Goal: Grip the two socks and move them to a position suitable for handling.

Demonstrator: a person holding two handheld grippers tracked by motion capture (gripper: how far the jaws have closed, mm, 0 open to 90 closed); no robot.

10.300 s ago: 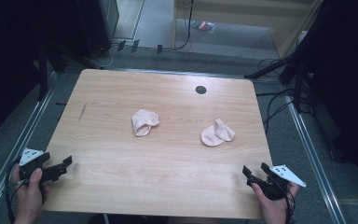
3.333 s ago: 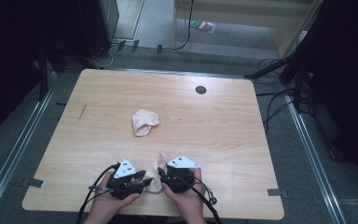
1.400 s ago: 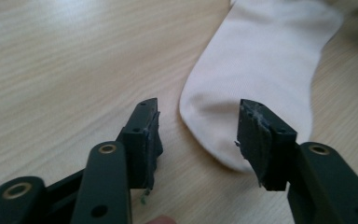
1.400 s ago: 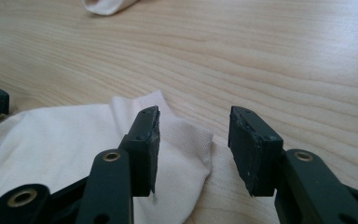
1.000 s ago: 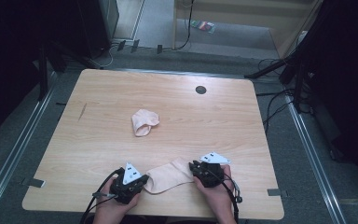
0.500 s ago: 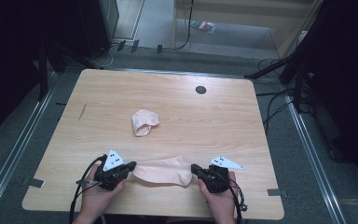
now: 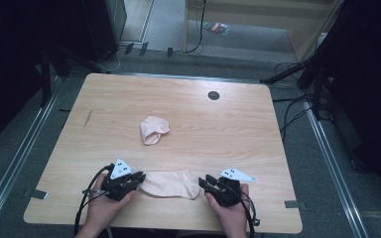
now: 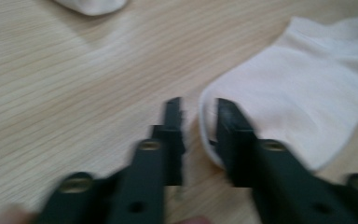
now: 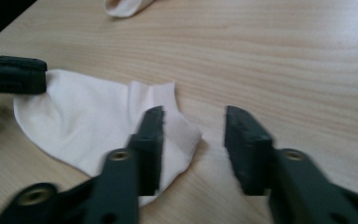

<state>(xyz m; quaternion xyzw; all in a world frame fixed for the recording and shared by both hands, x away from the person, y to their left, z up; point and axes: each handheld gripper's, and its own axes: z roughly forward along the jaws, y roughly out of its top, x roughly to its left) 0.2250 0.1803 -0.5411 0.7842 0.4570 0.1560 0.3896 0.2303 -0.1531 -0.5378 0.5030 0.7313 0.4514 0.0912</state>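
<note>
A pale pink sock (image 7: 171, 183) lies flat near the table's front edge, between my two grippers. My left gripper (image 7: 138, 177) sits at its toe end, and its jaws have just been opening. In the left gripper view the gripper (image 8: 198, 109) stands open with the sock's (image 8: 298, 93) rim beside the gap, unpinched. My right gripper (image 7: 203, 182) is at the cuff end, its jaws also just opened. In the right gripper view the gripper (image 9: 195, 116) stands open over the cuff corner of the sock (image 9: 88, 121). A second sock (image 7: 154, 130) lies crumpled mid-table.
The wooden table (image 7: 228, 129) has a dark round hole (image 7: 214, 95) near its far edge. Metal rails run along both sides on the floor. Cables trail from both grippers over the front edge. The other hand's gripper (image 9: 14, 74) shows at the left of the right gripper view.
The grippers drew apart with the sock stretched between them, the left one going left. Both have now let go, and the sock rests flat on the table.
</note>
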